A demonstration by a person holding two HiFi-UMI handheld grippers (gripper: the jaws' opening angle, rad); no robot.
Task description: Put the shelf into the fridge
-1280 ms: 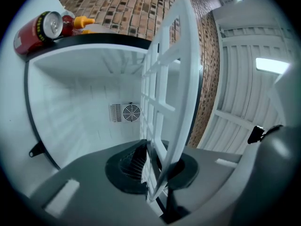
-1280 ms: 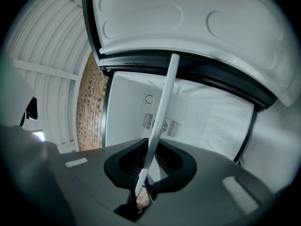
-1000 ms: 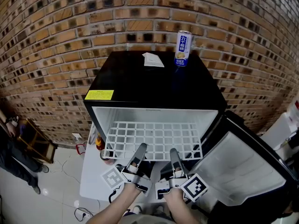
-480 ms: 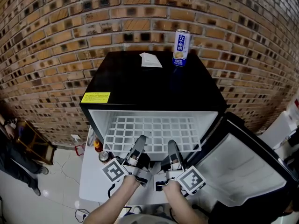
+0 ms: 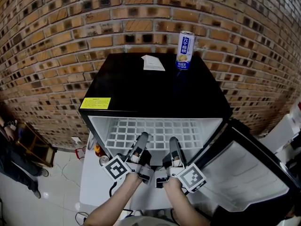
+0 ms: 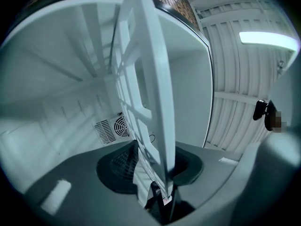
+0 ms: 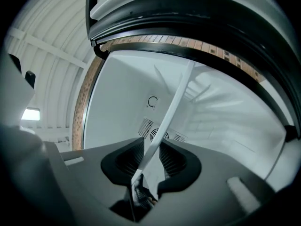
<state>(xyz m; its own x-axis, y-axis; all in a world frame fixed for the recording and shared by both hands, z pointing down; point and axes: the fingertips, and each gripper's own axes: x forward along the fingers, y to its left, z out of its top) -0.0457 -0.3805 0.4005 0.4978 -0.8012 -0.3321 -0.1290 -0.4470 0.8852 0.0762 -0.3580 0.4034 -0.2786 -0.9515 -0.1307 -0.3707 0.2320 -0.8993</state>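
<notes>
The white grid shelf (image 5: 155,132) lies level inside the open black fridge (image 5: 155,86), with only its front edge at the opening. My left gripper (image 5: 142,140) and right gripper (image 5: 173,144) sit side by side at that front edge. In the left gripper view the shelf (image 6: 146,79) runs edge-on between the jaws of my left gripper (image 6: 150,166), which are opening with gaps beside the rim. In the right gripper view the shelf's thin rim (image 7: 174,102) likewise passes between the opening jaws of my right gripper (image 7: 153,161), pads off it.
A drink can (image 5: 185,50) and a paper slip (image 5: 153,62) rest on the fridge top. The fridge door (image 5: 249,173) hangs open at the right. A bottle (image 5: 99,150) and a can (image 5: 104,160) stand low at the left. A fan vent (image 6: 115,128) shows on the back wall.
The shelf has slid deeper into the fridge, with both grippers following it to the opening. Both pairs of jaws have spread wider around the front rim.
</notes>
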